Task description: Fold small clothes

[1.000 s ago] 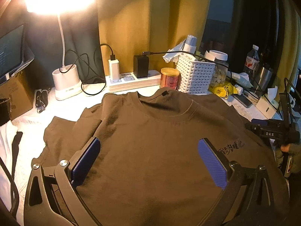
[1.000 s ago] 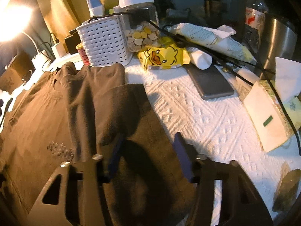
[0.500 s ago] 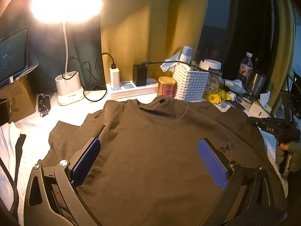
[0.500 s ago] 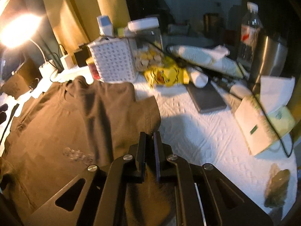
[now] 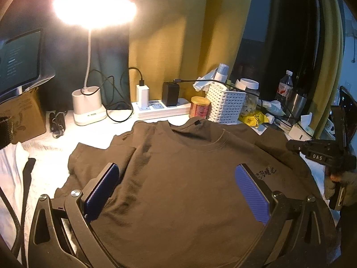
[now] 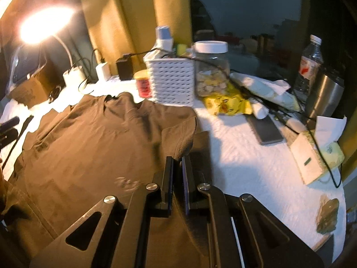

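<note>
A dark brown T-shirt lies face up on the white cloth-covered table, collar away from me, small print on its right chest. My left gripper is open, its blue pads wide apart above the shirt's middle, holding nothing. My right gripper is shut on the shirt's right sleeve and holds it lifted and folded over toward the shirt's body. The right gripper also shows at the right edge of the left wrist view.
A lit desk lamp, power strip, red can, white basket and jar stand behind the collar. A phone, tissue pack, bottle and steel cup lie right of the shirt.
My right gripper closed on the right sleeve and lifted it, carrying it inward over the shirt. My left gripper drew back and rose a little, still open.
</note>
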Motion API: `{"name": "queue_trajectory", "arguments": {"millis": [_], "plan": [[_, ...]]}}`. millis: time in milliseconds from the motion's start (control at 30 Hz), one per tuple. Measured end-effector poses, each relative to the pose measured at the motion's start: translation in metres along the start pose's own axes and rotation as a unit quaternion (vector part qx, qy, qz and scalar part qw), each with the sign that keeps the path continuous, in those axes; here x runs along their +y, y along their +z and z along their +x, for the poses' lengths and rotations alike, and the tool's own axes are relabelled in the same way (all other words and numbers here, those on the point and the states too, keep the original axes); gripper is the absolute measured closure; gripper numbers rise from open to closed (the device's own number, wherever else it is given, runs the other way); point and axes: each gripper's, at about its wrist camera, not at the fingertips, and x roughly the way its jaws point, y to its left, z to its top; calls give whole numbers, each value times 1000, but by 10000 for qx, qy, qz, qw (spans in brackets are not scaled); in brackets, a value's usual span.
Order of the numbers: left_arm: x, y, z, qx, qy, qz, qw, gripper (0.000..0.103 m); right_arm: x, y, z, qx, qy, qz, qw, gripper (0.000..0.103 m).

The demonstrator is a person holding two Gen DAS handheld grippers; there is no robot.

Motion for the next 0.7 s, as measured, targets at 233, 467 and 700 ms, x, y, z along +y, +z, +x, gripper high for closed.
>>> {"name": "queue_trajectory", "arguments": {"millis": [233,467,700], "plan": [[18,-9,-5,42,-118,-61,9999,1,33,-13,21,372,44,-25,9993,94],[27,-14,-9,121,-191,-172,9996,1,51,-22,27,490,382,135,9980,93],[18,-18,-13,183,-227,-90,9995,1,52,-34,-3,298,412,67,9987,62]]}}
